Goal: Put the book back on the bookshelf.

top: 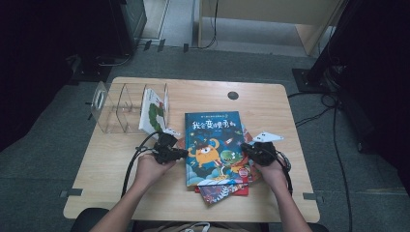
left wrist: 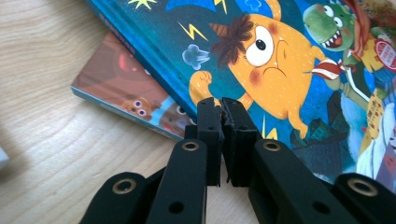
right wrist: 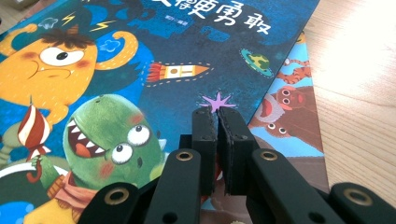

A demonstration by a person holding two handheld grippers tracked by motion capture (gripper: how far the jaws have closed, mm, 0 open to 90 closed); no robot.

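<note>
The blue picture book (top: pixel 212 145) with an orange monster on its cover lies flat on top of a small stack, a little right of the middle of the wooden table (top: pixel 106 193). Under it a brown-covered book (left wrist: pixel 126 88) sticks out past its left edge, and a red book (top: pixel 223 191) shows at the near edge.

The left gripper (top: pixel 181 153) comes in from the left, held low in the person's left hand (top: pixel 150 169), its tips at the left edge of the blue book. The right gripper (top: pixel 245 150) reaches in from the right in the right hand (top: pixel 270 171), tips over the book's right part. Both forearms rise from the near edge of the table.

In the left gripper view the left gripper (left wrist: pixel 222 106) has its jaws pressed together with nothing between them, tips over the cover by the monster's arm. In the right gripper view the right gripper (right wrist: pixel 215 112) is likewise closed and empty, above a purple star on the cover; this view also shows the cover's title characters and a green dinosaur.

Far left on the table stands a clear acrylic rack (top: pixel 116 111) with one book (top: pixel 154 111) upright in it. The table stands on grey carpet (top: pixel 43 159), with cables on the floor to the right.
</note>
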